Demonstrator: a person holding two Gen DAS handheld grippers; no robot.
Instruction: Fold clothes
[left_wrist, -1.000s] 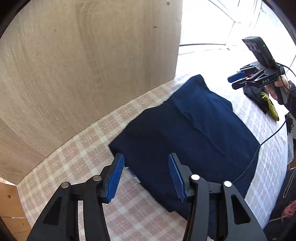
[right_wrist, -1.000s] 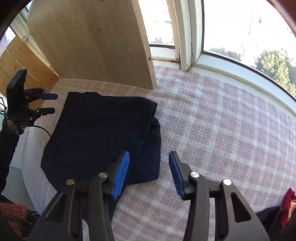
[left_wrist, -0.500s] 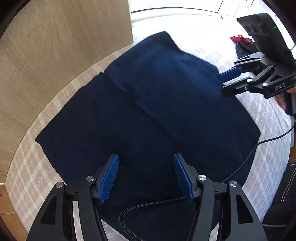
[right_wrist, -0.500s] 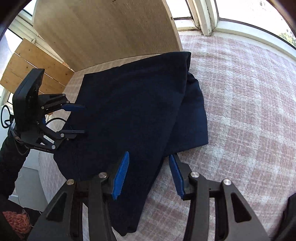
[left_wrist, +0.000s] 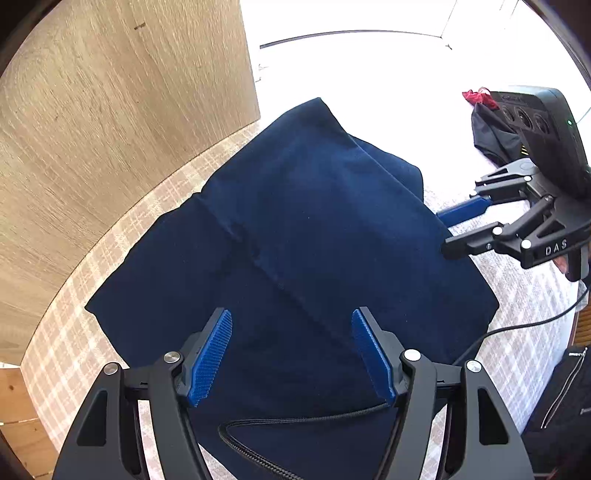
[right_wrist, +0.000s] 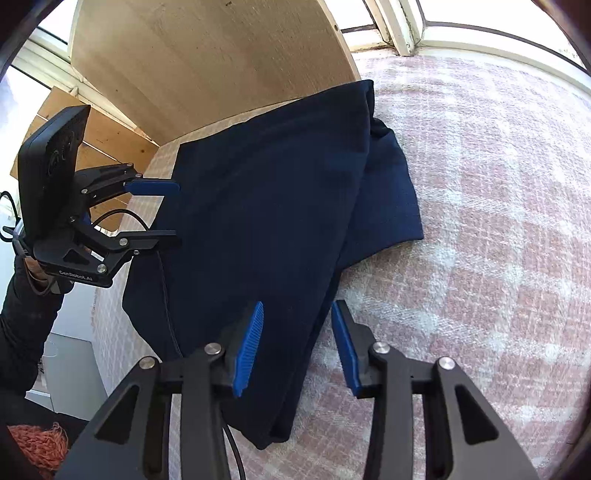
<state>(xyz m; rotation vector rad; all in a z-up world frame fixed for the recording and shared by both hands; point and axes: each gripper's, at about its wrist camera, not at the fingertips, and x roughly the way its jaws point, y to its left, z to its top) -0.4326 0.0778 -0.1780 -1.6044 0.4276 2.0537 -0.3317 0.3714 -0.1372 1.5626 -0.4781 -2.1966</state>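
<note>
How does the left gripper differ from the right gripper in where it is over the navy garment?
The left gripper is wholly over the navy garment, with dark cloth behind both fingers. The right gripper straddles the garment's edge: one finger over cloth, the other over the checked cover. A cable lies on the cloth beneath the left gripper only. Both are open and hold nothing.

Garment (left_wrist: 303, 236) dark navy, plain; cloth (right_wrist: 480, 206) beneath pink-and-white plaid; board (left_wrist: 110, 122) pale wood grain; gripper pads (left_wrist: 210, 354) blue on black frames; red fabric (left_wrist: 478, 98) far off.
</note>
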